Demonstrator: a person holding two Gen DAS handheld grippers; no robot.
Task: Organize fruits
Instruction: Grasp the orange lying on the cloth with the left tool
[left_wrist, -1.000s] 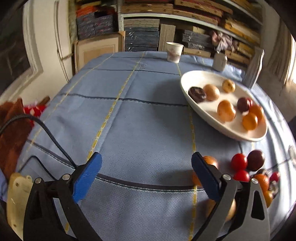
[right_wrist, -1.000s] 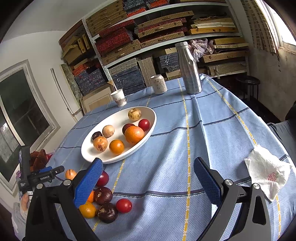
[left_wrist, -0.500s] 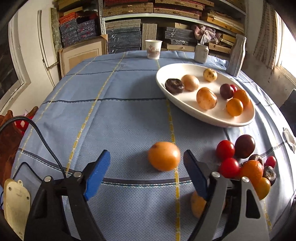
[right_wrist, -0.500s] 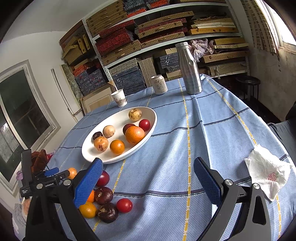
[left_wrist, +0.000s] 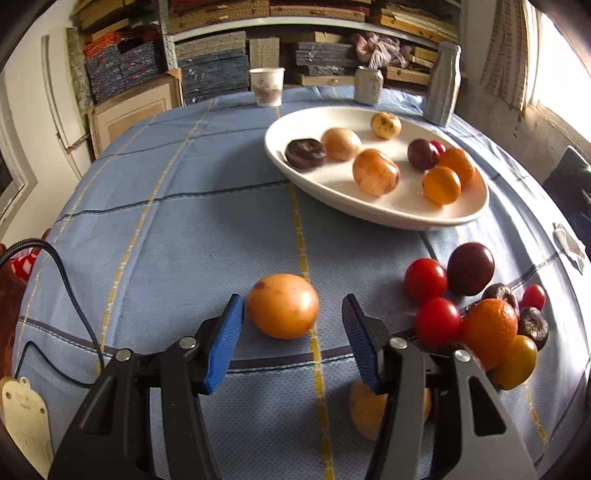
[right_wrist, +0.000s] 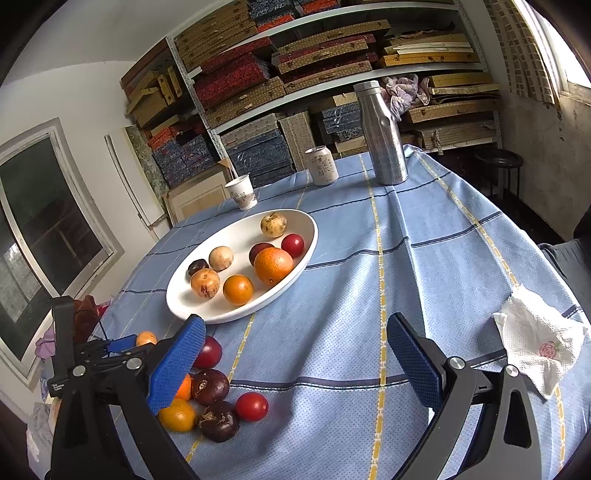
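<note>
Tablecloth (left_wrist: 184, 229) around orange (left_wrist: 283, 305), uncrowded

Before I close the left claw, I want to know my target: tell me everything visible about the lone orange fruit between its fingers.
The orange fruit is round, smooth and slightly glossy, with a small brown blemish near its top. It rests alone on the blue tablecloth, beside a yellow stripe, between the open left claw fingers, which do not touch it.

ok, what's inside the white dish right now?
The white dish holds seven fruits: two oranges, a red plum, a dark plum partly hidden behind the larger orange, a dark wrinkled fruit, and three pale speckled ones. Anything further behind the orange cannot be seen.
</note>
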